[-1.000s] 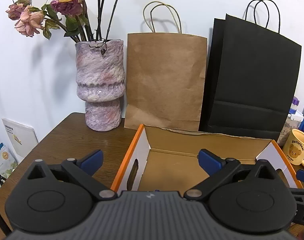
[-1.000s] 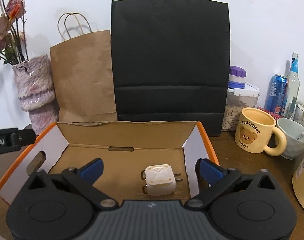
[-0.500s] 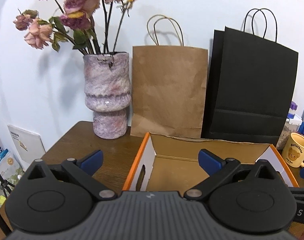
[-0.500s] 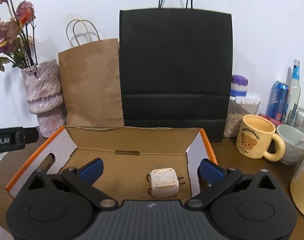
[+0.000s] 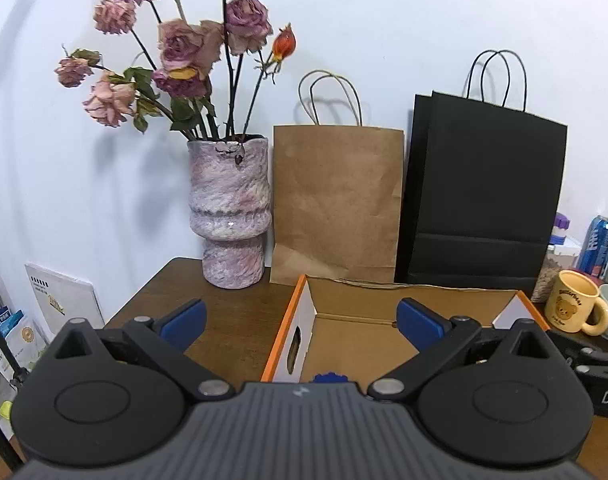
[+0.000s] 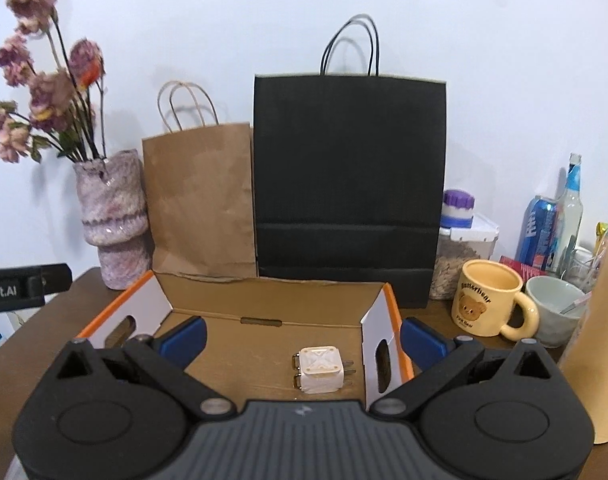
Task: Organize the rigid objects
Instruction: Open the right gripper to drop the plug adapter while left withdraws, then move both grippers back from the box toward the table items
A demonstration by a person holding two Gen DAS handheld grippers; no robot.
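An open cardboard box (image 6: pixel 272 300) with orange edges and white end flaps sits on the brown table. A white plug adapter (image 6: pixel 321 369) lies on the box floor near its right end. My right gripper (image 6: pixel 302 338) is open above the near side of the box, with nothing between its blue pads (image 6: pixel 421 342). In the left wrist view the same box (image 5: pixel 415 300) lies ahead to the right. My left gripper (image 5: pixel 300 318) is open over the box's left end wall (image 5: pixel 300 328), empty. A small blue thing (image 5: pixel 329 377) peeks out just over the gripper body.
A pink vase (image 5: pixel 228 212) of dried roses, a brown paper bag (image 5: pixel 335 204) and a black paper bag (image 6: pixel 347 188) stand behind the box. A yellow bear mug (image 6: pixel 489 304), a pale cup (image 6: pixel 555 312), a jar (image 6: pixel 463 248), a can and a bottle crowd the right.
Both grippers have pulled back and risen from the box, so more of the wall and flowers shows. Both stayed open. The adapter has not moved.
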